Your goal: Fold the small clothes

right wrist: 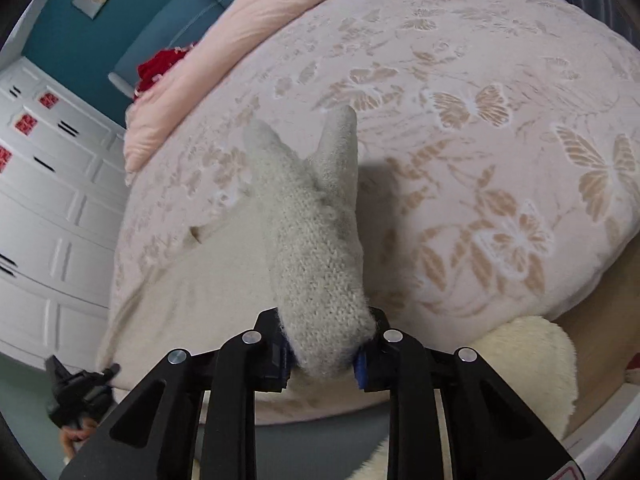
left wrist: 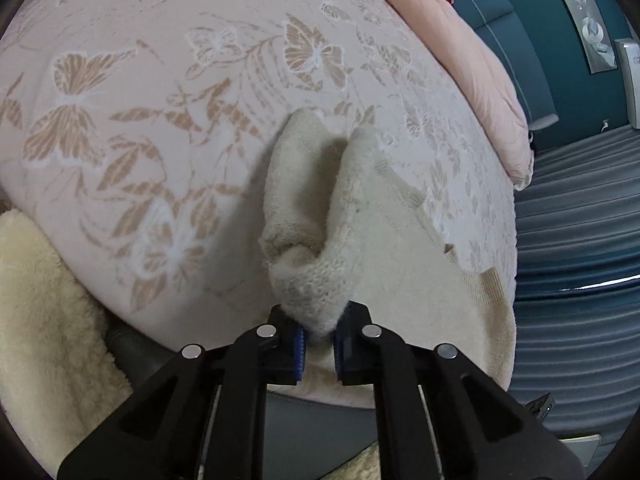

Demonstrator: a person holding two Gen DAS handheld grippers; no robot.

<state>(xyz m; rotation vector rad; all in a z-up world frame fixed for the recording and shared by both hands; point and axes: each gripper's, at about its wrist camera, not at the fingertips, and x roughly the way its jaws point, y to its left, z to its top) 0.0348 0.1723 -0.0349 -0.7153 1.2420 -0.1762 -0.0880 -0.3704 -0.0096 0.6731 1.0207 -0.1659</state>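
Observation:
A cream knitted sock [left wrist: 312, 216] hangs over the bed, held up off the pink butterfly bedspread [left wrist: 160, 100]. My left gripper [left wrist: 319, 344] is shut on one part of the sock's near end. My right gripper [right wrist: 324, 360] is shut on the sock [right wrist: 316, 240], which runs away from the jaws towards the bed. Two ends of knit point away from both cameras. I cannot tell whether it is one sock or a pair.
A pink folded quilt [left wrist: 480, 60] lies at the bed's far side, with a red cloth [right wrist: 160, 66] beside it. A cream fluffy blanket [left wrist: 44, 312] lies near the bed edge. White cabinets [right wrist: 44, 200] and a teal wall [left wrist: 532, 20] stand beyond. The left gripper's body [right wrist: 76, 392] shows low in the right wrist view.

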